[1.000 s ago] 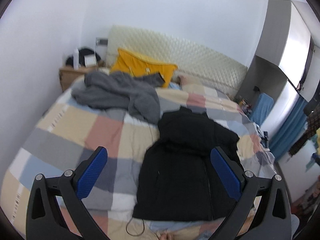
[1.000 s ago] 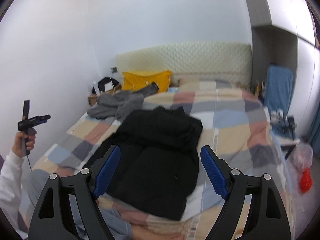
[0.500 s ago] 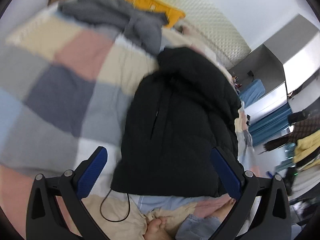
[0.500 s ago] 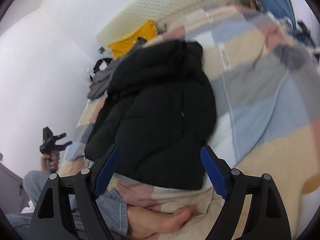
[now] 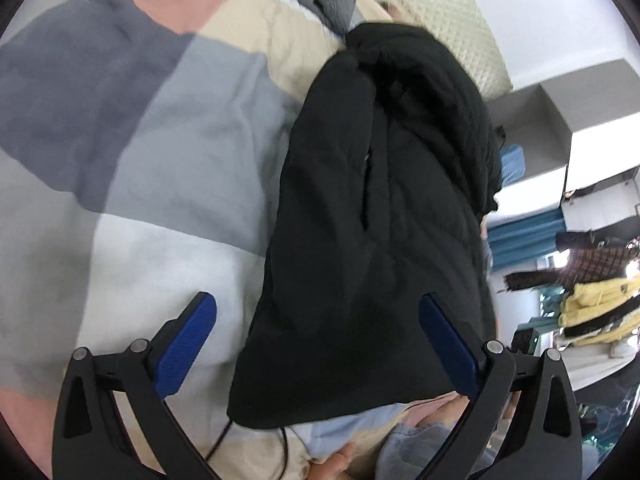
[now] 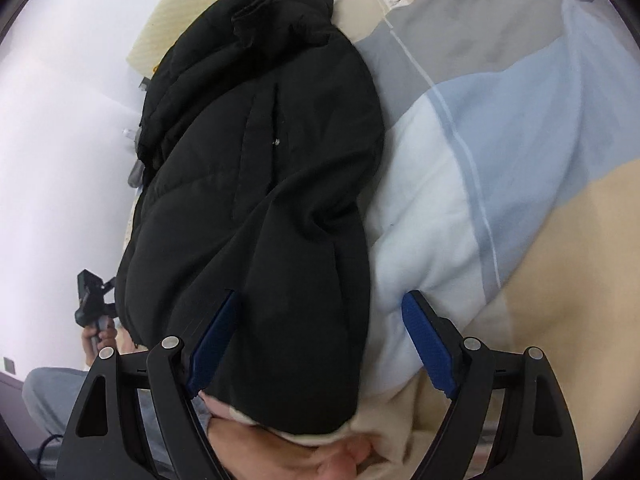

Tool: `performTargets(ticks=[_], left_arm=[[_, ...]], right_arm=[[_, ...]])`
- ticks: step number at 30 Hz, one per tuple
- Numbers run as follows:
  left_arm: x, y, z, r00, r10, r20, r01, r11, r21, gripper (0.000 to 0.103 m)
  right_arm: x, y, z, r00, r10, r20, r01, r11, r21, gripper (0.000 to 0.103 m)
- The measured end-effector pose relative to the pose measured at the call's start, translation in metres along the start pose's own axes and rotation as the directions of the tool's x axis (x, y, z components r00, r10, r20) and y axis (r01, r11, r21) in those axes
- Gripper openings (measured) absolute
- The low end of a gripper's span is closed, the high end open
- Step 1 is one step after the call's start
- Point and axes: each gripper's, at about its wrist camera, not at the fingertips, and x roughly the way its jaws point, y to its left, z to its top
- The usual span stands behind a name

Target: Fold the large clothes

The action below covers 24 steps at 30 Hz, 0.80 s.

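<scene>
Both hand-held grippers have dropped toward the black puffer jacket [image 5: 380,220] lying on the patchwork bed [image 5: 168,184]; left hand-held gripper [image 5: 316,344] and right hand-held gripper [image 6: 320,344] gape wide, empty. Best pinch both hem corners together.

A black padded jacket [image 5: 380,208] lies lengthwise on the patchwork bedcover (hem nearest, collar far).

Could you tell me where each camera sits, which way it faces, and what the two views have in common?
Left wrist: on the left gripper, looking down over the black jacket's near hem and the patchwork quilt; its open blue fingers and a foot show.
Right wrist: on the right gripper, facing the hem's other corner; its open fingers straddle the jacket's edge.
Shared: jacket, quilt, headboard.
</scene>
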Motion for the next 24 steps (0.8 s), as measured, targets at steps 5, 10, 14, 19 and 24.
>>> performTargets(ticks=[5,10,14,19,24], left_arm=[[0.014,0.001,-0.001,0.999,0.02,-0.028,-0.019,0.999,0.031,0.099],[0.014,-0.013,-0.003,0.989,-0.141,-0.048,0.143,0.989,0.042,0.085],[0.031,-0.018,-0.005,0.99,-0.125,-0.068,0.13,0.99,0.062,0.085],[0.037,-0.022,-0.004,0.99,-0.133,-0.051,0.134,0.991,0.016,0.065],[0.037,-0.036,-0.005,0.995,-0.09,-0.051,0.091,0.996,0.021,0.05]], right_arm=[[-0.003,0.016,0.006,1.0,0.021,-0.015,-0.021,0.999,-0.046,0.086],[-0.006,0.033,0.005,0.992,0.124,-0.007,-0.124,0.986,-0.112,0.086],[0.015,0.033,0.005,0.997,0.069,-0.045,-0.074,0.989,-0.125,0.086],[0.018,0.041,0.002,0.997,0.076,0.002,-0.075,0.99,-0.121,0.069],[0.009,0.053,0.003,0.996,0.052,0.07,-0.045,0.993,-0.109,0.052]])
